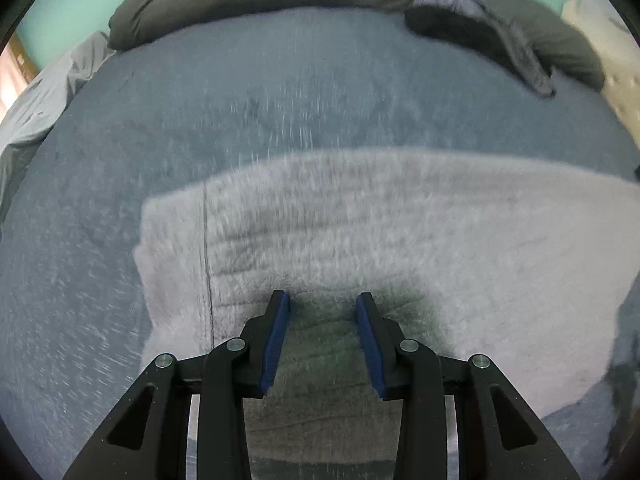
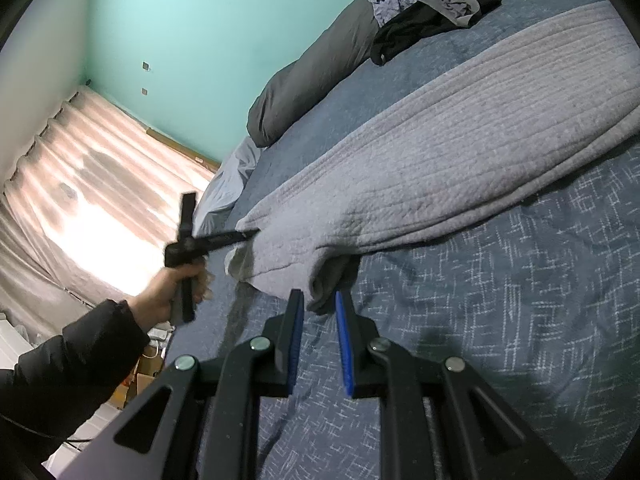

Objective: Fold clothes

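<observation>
Right claw (image 2: pixel 319 300), lower centre of the right wrist view: nearly closed, pinching a bunched fold of the grey sweater (image 2: pixel 420 168). Left claw (image 1: pixel 322 300), lower centre of the left wrist view: partly open over the sweater, nothing between its fingers. Sweater: spread across the blue bed (image 2: pixel 500 300). Dark pillow (image 2: pixel 312 68), clothes pile (image 2: pixel 428 4): upper frame, against the green wall (image 2: pixel 208 20).
</observation>
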